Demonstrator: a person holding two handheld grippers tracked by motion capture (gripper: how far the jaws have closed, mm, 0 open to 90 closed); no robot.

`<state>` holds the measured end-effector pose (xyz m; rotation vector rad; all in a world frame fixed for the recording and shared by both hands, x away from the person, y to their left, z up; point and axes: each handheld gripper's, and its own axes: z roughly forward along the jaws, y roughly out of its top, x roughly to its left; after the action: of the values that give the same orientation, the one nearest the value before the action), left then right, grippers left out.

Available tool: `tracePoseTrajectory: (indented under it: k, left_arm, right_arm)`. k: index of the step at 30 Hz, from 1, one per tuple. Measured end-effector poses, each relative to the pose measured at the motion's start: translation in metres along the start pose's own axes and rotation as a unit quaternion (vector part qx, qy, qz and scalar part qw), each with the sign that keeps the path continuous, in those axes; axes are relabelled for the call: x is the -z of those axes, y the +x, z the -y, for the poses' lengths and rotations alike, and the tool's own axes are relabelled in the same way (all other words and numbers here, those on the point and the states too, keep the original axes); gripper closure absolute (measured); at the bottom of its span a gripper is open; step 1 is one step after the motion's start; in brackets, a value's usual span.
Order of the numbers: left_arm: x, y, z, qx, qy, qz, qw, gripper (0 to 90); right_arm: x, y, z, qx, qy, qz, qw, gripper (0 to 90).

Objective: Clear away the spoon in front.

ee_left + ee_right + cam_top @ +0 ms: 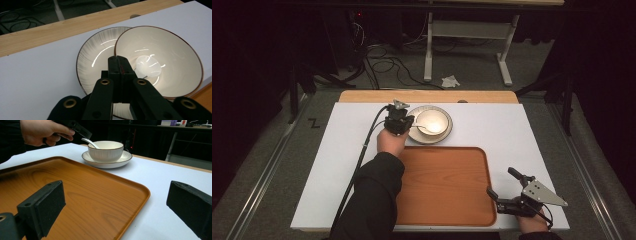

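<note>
Gripping the spoon (424, 128) handle, my left gripper (404, 125) risks tipping the bowl (432, 122) beneath off its saucer (446, 136); my right gripper (503, 187) idles open.

Open passage across the bare wooden tray (444, 185) and white table (512, 130); blocked at the far edge by bowl (432, 121) on saucer (447, 134)

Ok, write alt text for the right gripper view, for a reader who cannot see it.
A white bowl stands on a saucer on a white table, while a hand with the left tongs grips the spoon resting in it. In front lies an empty wooden tray, framed by the open right tongs.
</note>
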<state>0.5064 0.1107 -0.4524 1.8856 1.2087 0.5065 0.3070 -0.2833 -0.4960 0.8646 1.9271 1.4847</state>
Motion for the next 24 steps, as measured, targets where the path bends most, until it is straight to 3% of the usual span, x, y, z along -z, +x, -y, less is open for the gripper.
tracePoseTrajectory:
  k: [12, 24]
  left_arm:
    - [0.01, -0.01, 0.014, 0.014, -0.008, 0.03, 0.9994, 90.0]
    - [0.025, -0.022, 0.021, 0.006, -0.019, 0.056, 0.9982, 90.0]
  right_arm:
    - [-0.001, 0.0, 0.0, -0.001, 0.002, -0.001, 1.0, 2.5]
    - [-0.002, 0.002, 0.0, 0.004, 0.005, -0.004, 1.0, 2.5]
